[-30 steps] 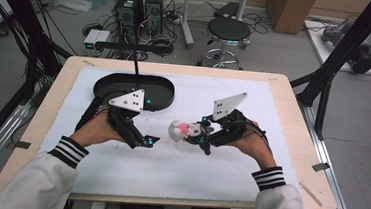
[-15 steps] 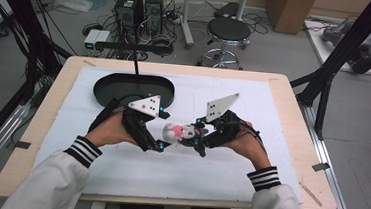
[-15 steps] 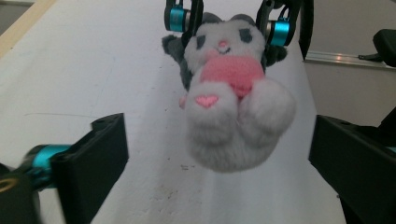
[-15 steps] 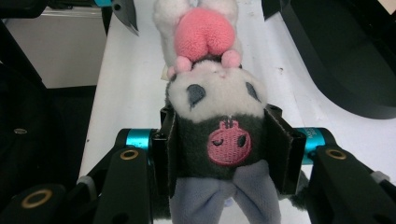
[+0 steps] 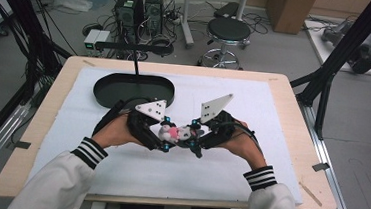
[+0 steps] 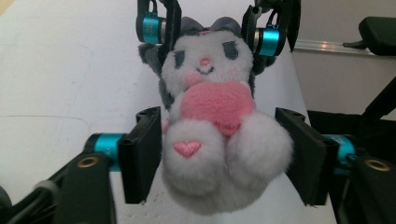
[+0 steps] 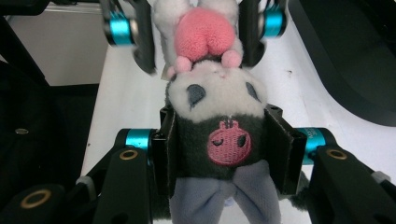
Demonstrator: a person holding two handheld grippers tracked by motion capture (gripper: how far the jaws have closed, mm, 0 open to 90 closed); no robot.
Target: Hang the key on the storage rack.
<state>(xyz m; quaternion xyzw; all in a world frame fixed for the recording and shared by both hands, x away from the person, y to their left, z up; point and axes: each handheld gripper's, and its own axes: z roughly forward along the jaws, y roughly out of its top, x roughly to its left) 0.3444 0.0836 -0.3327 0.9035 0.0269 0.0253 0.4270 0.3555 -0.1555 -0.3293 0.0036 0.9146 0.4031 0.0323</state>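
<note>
A small plush toy (image 5: 174, 132), white-faced with a dark hood and a pink heart on its chest, hangs just above the white mat between both grippers. My right gripper (image 5: 191, 135) is shut on its hooded head (image 7: 224, 140), jaws pressed into both sides. My left gripper (image 5: 166, 133) is shut on the toy's lower body, one jaw against each round white foot (image 6: 189, 161). In the left gripper view the toy (image 6: 212, 100) faces me, with the right gripper (image 6: 210, 29) behind its head. In the right gripper view the left gripper (image 7: 196, 25) flanks the pink heart.
A black oval tray (image 5: 105, 87) lies on the white mat (image 5: 272, 121) just behind the left hand, with a thin black post (image 5: 135, 63) rising behind it. The tray's edge (image 7: 355, 70) also lies to the right in the right gripper view. A stool (image 5: 228, 30) stands beyond the table.
My left gripper has moved right from near the tray to the toy and its jaws now stand on the toy's feet. The right gripper kept hold of the head, shifting slightly left.
</note>
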